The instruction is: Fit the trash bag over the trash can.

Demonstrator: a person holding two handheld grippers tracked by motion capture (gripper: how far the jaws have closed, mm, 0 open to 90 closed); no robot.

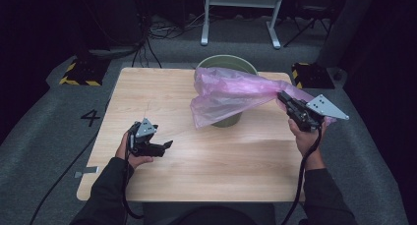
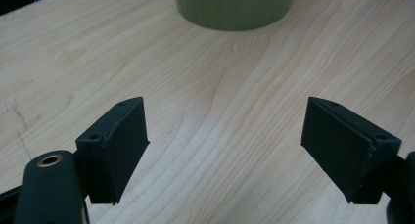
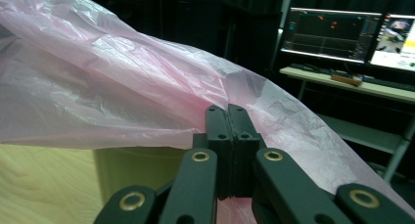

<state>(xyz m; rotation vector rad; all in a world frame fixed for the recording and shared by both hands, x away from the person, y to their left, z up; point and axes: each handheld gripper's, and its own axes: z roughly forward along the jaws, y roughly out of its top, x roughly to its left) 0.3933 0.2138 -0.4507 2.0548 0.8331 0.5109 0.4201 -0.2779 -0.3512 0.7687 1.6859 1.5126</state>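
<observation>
R fingers (image 3: pixel 229 121) pressed together, clamped on the edge of the pink plastic bag (image 1: pixel 231 95); film is pinched between the pads and fans out to both sides in the right gripper view. In the high view my R hand (image 1: pixel 307 136) holds that gripper (image 1: pixel 285 99) off the desk's right edge, raised, fingers aimed toward the bin.

Bag: thin, translucent, wrinkled. Stretched from R fingers across to the green bin (image 1: pixel 227 68), draped over its rim and down the front wall; lower hem hangs near the bin's base. Cannot tell if any of it is tucked inside.

Bin stands upright at the far-centre part of the desk (image 1: pixel 162 87), light wood grain.

L fingers (image 2: pixel 222 150) apart, nothing between them, just bare desk wood below. In the left gripper view they point at the bin's base (image 2: pixel 235 9), well apart from it. L hand (image 1: pixel 129 149) w/ gripper (image 1: pixel 164 146) sits over the near-left part of the desk, clear of bag and bin.

Background: monitors (image 3: pixel 333 35) on a bench behind the bag, lit.
</observation>
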